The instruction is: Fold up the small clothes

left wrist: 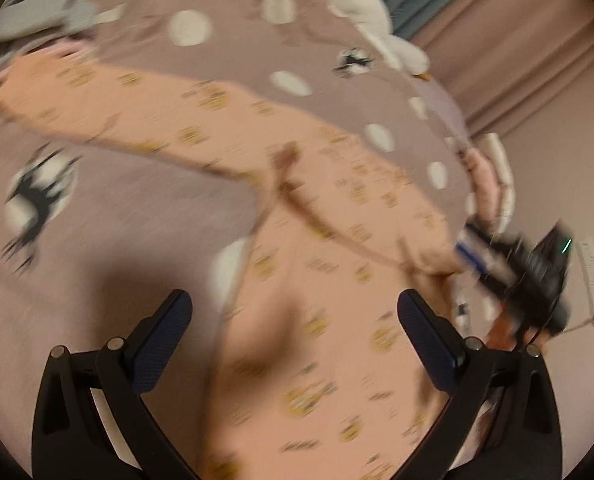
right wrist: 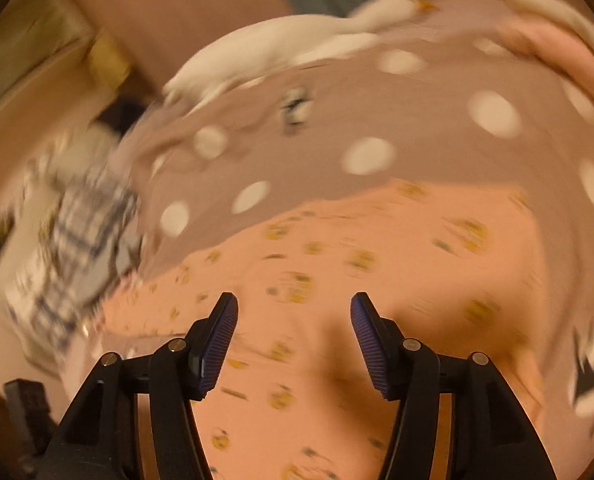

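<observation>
left gripper (left wrist: 295, 308): nearest the lens, jaws spread wide, nothing between the pads, poised over cloth without touching it as far as the blur allows.
right gripper (right wrist: 294, 312): jaws parted about halfway, empty; in the left wrist view it sits at the garment's right edge, contact too smeared to tell.
peach garment (left wrist: 305, 208): small patterned clothing with yellow motifs, lying flat on the bed cover (left wrist: 137, 208), a long sleeve or leg reaching up-left, a seam or fold line crossing its middle.
bed cover: mauve, white dots and dark animal prints.
white plush toy (right wrist: 265, 48): at the far edge of the bed, well apart from the garment.
checked cloth (right wrist: 69, 248): bunched beside the bed's left side.
step, judged: between folds, both grippers free. next move calls for fresh pinches on a garment edge, likely the stretched limb, to bring it over the body.
</observation>
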`<state>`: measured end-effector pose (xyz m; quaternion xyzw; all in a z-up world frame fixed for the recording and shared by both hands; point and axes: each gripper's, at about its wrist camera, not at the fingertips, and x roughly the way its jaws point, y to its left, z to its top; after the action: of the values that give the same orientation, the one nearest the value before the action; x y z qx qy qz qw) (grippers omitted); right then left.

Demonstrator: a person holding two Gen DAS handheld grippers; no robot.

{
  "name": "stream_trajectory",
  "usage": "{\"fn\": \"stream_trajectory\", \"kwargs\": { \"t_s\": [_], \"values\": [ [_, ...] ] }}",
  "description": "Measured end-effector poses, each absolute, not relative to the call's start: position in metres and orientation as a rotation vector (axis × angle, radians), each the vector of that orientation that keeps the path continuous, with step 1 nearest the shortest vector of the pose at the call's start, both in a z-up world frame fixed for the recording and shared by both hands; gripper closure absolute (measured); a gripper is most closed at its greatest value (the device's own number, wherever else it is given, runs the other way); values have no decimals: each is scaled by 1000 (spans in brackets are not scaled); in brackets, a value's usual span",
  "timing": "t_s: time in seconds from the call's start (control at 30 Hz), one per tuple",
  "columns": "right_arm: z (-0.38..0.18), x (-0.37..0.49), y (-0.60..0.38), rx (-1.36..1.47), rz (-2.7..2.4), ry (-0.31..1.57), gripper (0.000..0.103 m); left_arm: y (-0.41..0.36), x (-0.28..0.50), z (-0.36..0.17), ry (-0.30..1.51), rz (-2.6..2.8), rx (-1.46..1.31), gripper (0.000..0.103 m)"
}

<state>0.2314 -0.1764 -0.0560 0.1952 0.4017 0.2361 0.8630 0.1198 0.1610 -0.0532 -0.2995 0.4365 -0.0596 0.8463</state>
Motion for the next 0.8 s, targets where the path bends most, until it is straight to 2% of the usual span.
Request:
{"fn": "stream_trajectory", "kwargs": {
  "t_s": [0.27,0.5,0.8],
  "values": [
    [-116,224,-250,862,536,882,44,121,207,-56,932,-338,-767,0],
    [-138,245,-232,905,472,905,44,110,251,-88,992,-299,-840,0],
    [-141,235,-291,1087,280,686,44,125,247,-114,995,-230,-828,2]
  ]
}}
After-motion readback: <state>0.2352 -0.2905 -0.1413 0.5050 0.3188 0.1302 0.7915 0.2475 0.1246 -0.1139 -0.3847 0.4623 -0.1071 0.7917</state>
